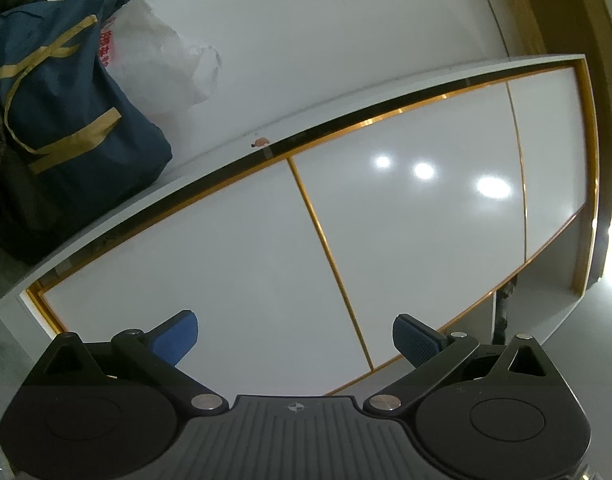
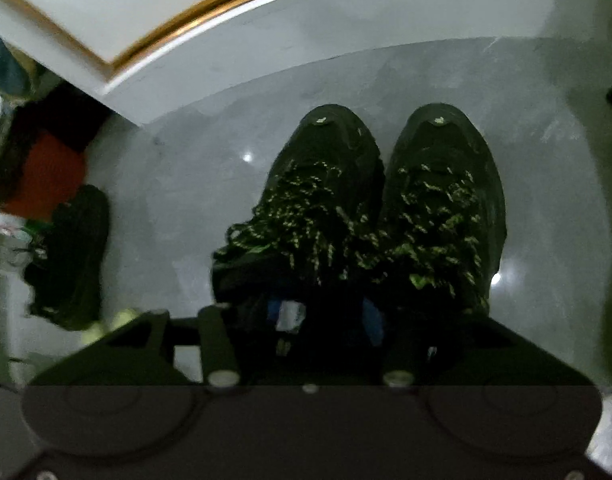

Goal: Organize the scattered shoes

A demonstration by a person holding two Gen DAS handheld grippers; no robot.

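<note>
Red print on white plastic bag (image 1: pixel 153 56) | unreadable | shoes' (image 2: pixel 326 200) logos illegible

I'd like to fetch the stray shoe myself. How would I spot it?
Find the white cabinet with gold trim and the grey floor below it. Two dark lace-up shoes stand paired there, toes towards the cabinet. The lone dark shoe lies apart to their left, beside something red.
</note>
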